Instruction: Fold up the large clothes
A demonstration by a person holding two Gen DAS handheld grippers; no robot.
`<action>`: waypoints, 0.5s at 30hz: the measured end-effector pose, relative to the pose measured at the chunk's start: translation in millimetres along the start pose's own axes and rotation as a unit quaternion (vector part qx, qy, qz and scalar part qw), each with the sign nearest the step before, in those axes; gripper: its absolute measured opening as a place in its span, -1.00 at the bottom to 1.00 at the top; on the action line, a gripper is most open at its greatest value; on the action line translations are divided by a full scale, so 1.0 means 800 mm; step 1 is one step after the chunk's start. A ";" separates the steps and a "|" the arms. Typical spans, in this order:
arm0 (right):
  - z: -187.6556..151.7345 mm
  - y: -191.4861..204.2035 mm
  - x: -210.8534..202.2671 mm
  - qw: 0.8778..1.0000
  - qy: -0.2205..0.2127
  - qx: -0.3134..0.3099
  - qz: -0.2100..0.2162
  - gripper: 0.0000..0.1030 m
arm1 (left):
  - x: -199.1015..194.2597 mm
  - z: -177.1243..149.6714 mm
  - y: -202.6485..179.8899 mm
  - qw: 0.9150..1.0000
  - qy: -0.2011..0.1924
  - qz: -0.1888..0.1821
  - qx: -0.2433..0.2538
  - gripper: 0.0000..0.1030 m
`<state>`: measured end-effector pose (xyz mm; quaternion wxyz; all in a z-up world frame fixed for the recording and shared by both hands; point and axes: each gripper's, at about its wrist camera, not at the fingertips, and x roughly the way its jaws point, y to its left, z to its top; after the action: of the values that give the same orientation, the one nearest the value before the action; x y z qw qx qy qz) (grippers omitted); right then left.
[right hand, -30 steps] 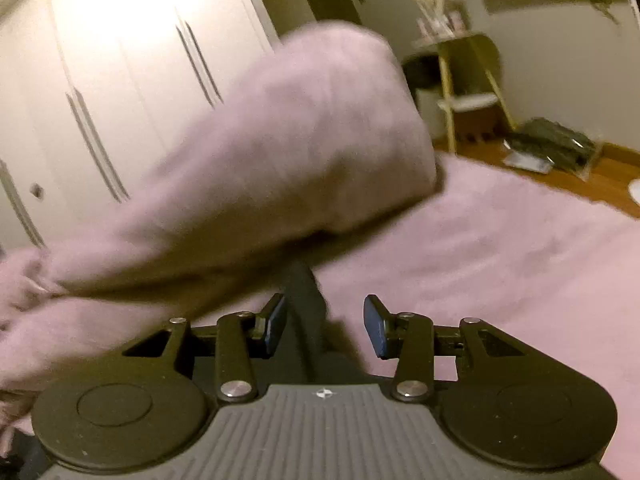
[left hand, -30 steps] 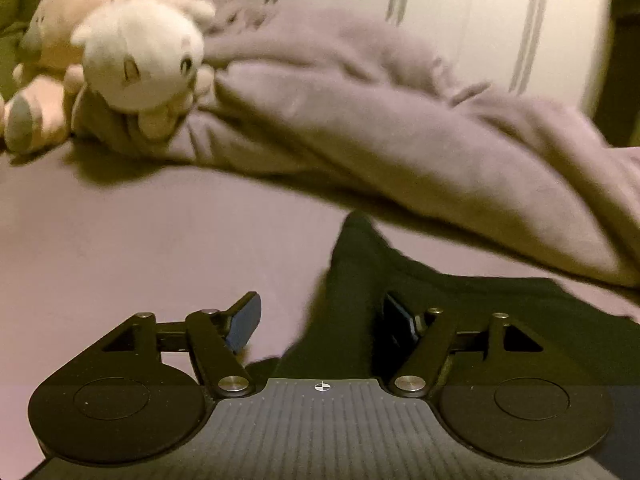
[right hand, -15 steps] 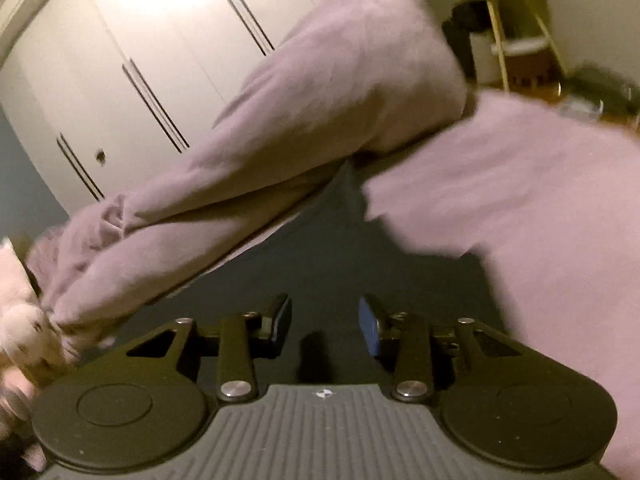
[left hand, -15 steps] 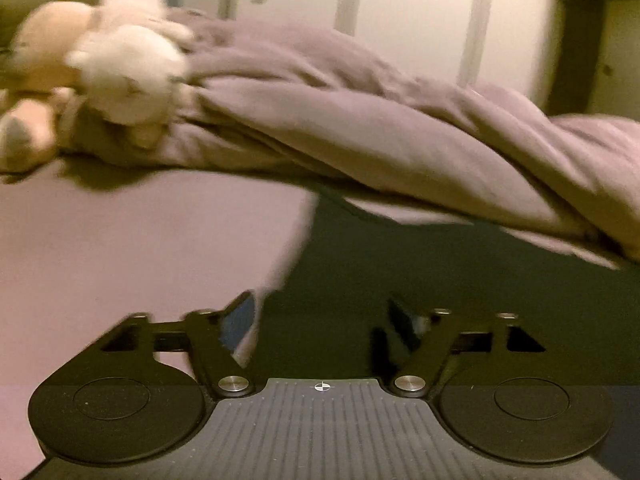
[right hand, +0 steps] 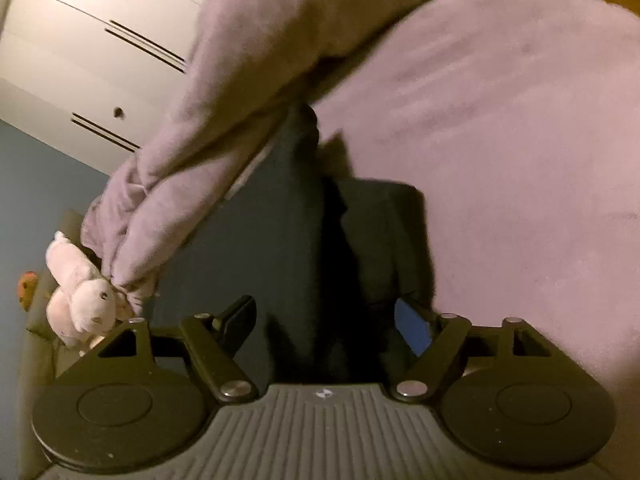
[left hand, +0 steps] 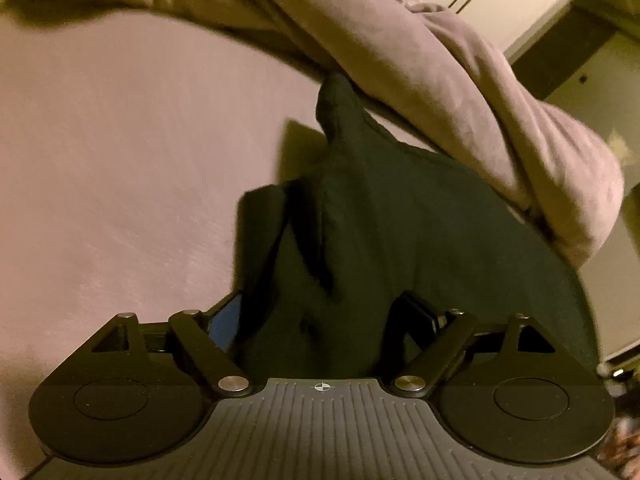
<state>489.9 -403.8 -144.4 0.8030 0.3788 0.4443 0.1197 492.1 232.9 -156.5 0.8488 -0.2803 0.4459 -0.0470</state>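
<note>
One dark garment (left hand: 400, 232), one blanket (left hand: 440, 60), two plush toys (right hand: 80, 292)

Both of the 2 fisheye cameras sit just behind their tongs, looking forward and steeply down at the bed (left hand: 120, 152) from close range. The left view faces the rumpled blanket (left hand: 460, 80) and wardrobe beyond; the right view faces the same blanket (right hand: 240, 100). Both share the dark garment (left hand: 400, 220) (right hand: 288, 220) filling the near foreground.
</note>
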 end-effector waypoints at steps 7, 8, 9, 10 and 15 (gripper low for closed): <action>0.003 -0.023 0.015 0.997 0.004 0.043 0.066 0.54 | 0.008 0.007 -0.001 1.000 0.009 -0.025 -0.003 0.47; 0.003 -0.022 0.015 0.997 0.006 0.032 0.070 0.53 | 0.009 0.006 -0.001 1.000 0.009 -0.030 0.000 0.45; 0.003 -0.021 0.016 0.997 0.007 0.020 0.069 0.50 | 0.008 0.004 0.000 1.000 0.009 -0.030 0.002 0.42; 0.002 -0.021 0.016 0.998 0.008 0.015 0.068 0.45 | 0.008 0.004 0.000 0.999 0.007 -0.032 0.001 0.38; 0.021 -0.035 -0.003 0.998 0.010 0.034 0.057 0.27 | 0.006 0.006 0.007 0.999 0.009 -0.040 -0.013 0.33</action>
<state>497.9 -432.6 -157.3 0.7771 0.4298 0.4334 0.1536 498.1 237.7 -160.7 0.8383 -0.3085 0.4428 -0.0778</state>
